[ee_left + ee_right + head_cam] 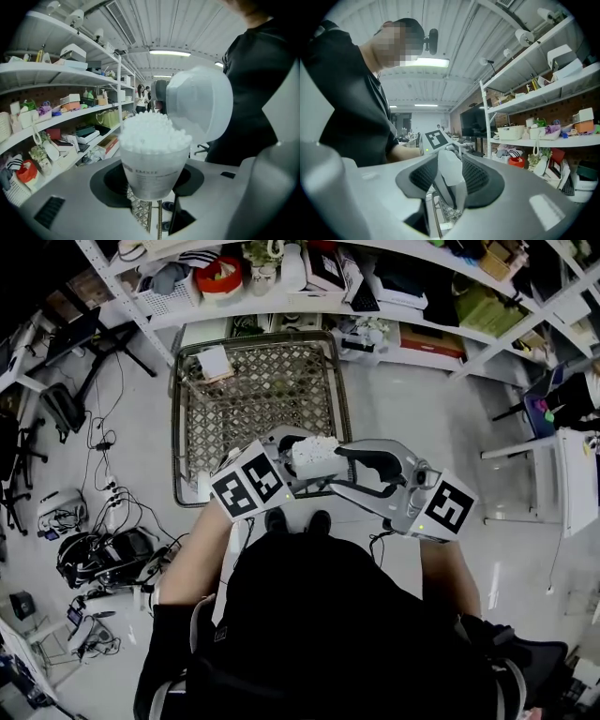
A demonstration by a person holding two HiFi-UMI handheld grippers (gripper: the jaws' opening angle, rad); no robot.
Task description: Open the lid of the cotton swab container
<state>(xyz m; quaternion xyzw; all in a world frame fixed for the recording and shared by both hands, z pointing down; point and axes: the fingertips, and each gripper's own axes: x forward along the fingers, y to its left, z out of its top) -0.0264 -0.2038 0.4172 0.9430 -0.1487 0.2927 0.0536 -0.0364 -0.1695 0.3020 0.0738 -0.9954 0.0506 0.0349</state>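
In the left gripper view, a frosted plastic cotton swab container (152, 171) sits upright between the pads of my left gripper (151, 185), which is shut on its lower body. White cotton swabs (152, 133) heap above the rim. Its round hinged lid (199, 110) stands swung up at the right. In the right gripper view, the lid (450, 176) appears edge-on between the ribbed pads of my right gripper (451, 183), which grips it. From the head view, both grippers meet at the container (314, 456) in front of the person's chest, left gripper (286, 463) and right gripper (349, 470).
A wire-mesh cart (267, 390) stands on the floor just beyond the grippers. Cluttered white shelves (309, 277) run along the back. Cables and power strips (103, 507) lie on the floor at the left. A white table (581, 474) is at the right.
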